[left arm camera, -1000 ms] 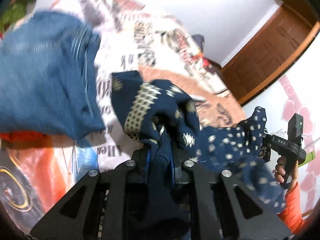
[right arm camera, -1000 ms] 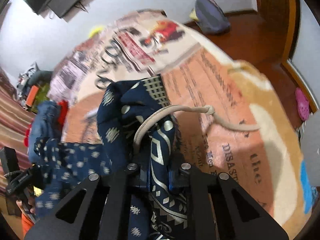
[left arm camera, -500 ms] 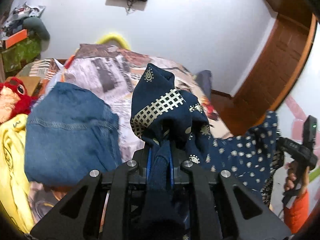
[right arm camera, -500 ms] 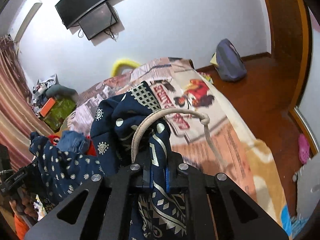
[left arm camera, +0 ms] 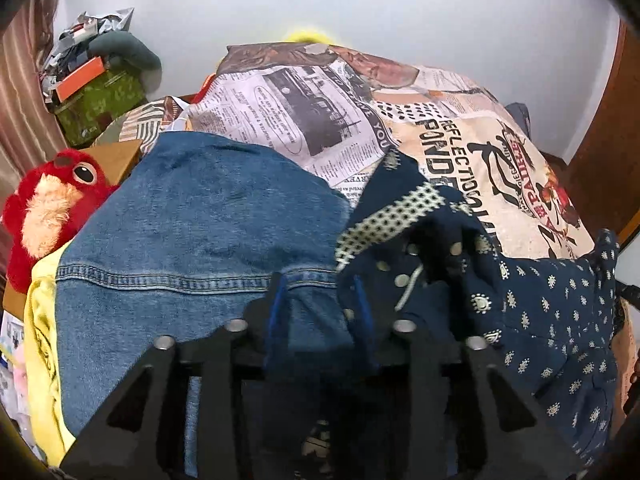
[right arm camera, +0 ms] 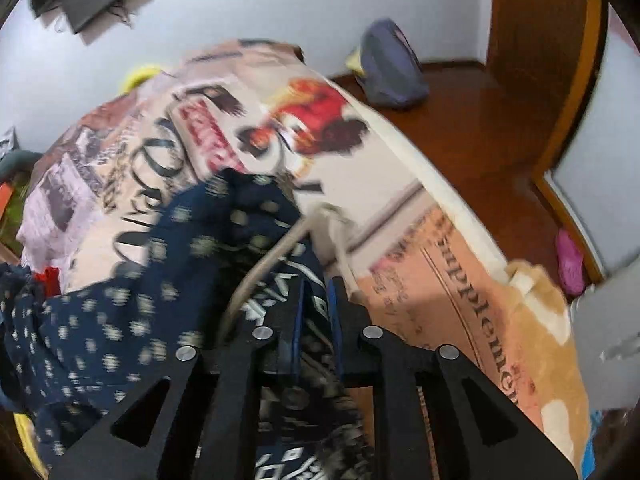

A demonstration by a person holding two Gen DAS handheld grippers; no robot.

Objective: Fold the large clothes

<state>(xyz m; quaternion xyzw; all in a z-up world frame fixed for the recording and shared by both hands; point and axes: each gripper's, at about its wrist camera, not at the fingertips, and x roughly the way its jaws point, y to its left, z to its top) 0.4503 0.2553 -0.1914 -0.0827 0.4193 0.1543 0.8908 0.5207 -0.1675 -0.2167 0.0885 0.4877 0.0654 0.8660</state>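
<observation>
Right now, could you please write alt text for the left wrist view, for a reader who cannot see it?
The left claw, jaws just opened, hangs over folded blue jeans on a newspaper-print blanket. A navy patterned garment drapes across its right finger; a red plush toy sits left.

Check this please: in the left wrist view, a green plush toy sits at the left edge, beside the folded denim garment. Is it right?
Not quite. The plush toy is red, not green; the left wrist view shows it. It does sit at the left edge beside the folded denim garment.
</observation>
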